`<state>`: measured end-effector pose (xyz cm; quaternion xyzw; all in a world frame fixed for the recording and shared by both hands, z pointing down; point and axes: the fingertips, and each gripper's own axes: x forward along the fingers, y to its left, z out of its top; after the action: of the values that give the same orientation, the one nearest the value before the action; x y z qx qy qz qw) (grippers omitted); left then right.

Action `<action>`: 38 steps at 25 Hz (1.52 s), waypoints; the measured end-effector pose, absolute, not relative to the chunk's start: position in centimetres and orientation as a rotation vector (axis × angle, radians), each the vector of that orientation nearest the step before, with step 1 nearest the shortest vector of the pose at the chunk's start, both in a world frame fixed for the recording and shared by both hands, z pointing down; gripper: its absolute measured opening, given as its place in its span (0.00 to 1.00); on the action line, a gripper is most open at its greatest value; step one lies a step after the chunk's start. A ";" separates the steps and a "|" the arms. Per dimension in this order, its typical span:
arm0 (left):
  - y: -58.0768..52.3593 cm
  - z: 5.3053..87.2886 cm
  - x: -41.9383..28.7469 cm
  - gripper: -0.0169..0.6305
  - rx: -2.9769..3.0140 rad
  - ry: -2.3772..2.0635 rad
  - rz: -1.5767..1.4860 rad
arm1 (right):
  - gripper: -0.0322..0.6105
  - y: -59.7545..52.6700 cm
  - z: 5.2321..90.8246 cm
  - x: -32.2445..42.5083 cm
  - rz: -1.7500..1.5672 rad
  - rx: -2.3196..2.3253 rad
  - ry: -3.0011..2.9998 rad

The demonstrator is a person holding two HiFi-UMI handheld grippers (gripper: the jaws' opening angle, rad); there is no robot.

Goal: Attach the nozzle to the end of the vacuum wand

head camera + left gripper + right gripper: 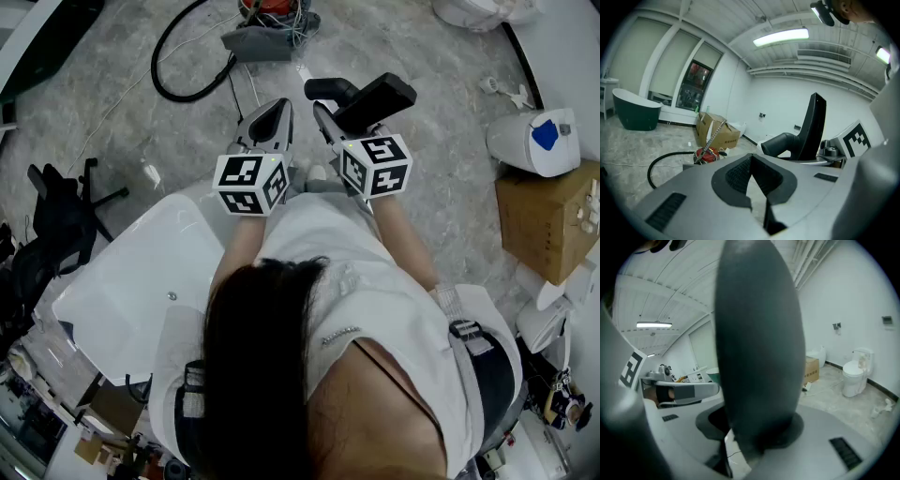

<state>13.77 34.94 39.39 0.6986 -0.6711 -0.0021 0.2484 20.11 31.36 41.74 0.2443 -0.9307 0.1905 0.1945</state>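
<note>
My right gripper (328, 112) is shut on a black vacuum nozzle (364, 97) and holds it up in front of the person. In the right gripper view the nozzle (759, 348) fills the middle, standing up from between the jaws of the right gripper (752, 432). My left gripper (274, 109) is just left of it, shut and empty, as the left gripper (751, 161) view confirms. There the nozzle (808, 129) stands at the right. Far off, a metal wand (712, 135) leans by a red vacuum (706, 155) with a black hose (658, 164).
The vacuum body (270, 21) and its looped hose (183, 70) lie on the floor ahead. A white tub (122, 281) is at the left and a cardboard box (548, 220) at the right. A toilet (855, 376) stands by the far wall.
</note>
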 end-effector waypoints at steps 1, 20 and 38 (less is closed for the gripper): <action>35.0 39.5 13.8 0.03 1.900 -1.832 -0.001 | 0.32 31.5 41.8 20.1 0.526 0.681 -2.608; 34.9 41.0 9.9 0.03 1.883 -1.835 0.018 | 0.32 31.2 42.2 17.0 0.593 0.684 -2.597; 31.5 40.5 4.7 0.03 1.967 -1.795 0.042 | 0.32 28.1 41.4 13.0 0.545 0.841 -2.596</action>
<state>4.66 31.49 40.46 0.7177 -0.6546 0.0154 0.2369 13.03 28.12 41.36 0.2975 -0.9178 0.1929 0.1786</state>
